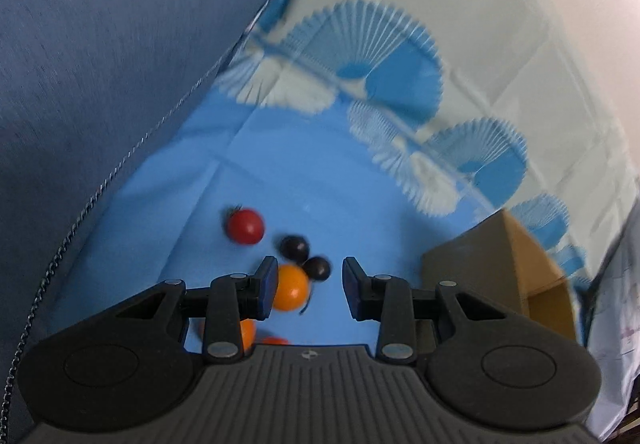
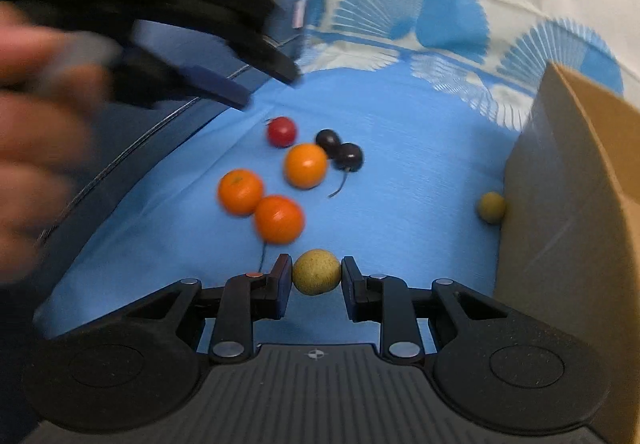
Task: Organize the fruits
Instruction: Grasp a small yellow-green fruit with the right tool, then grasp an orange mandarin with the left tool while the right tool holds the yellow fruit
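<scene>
My right tongs (image 2: 316, 276) are clamping on a speckled yellow-green fruit (image 2: 316, 271), pads pressing both its sides, just above the blue cloth (image 2: 400, 172) covering the worktop. My left tongs (image 1: 309, 284) are standing apart with nothing gripped, hanging over the fruit pile; in the right wrist view they are showing blurred at upper left (image 2: 224, 84) with the hand (image 2: 36, 132) holding them. An orange (image 1: 291, 288) is lying just beside the left pad, two dark plums (image 1: 295, 247) are touching each other right behind it, and a red tomato (image 1: 245, 226) is sitting near them to the left. Two more oranges (image 2: 240, 191) are touching each other nearer to me. A second small yellow-green fruit (image 2: 491, 207) is resting against the cardboard box (image 2: 568, 180) at the right. A blue cushion (image 1: 100, 64) is filling the left side.
</scene>
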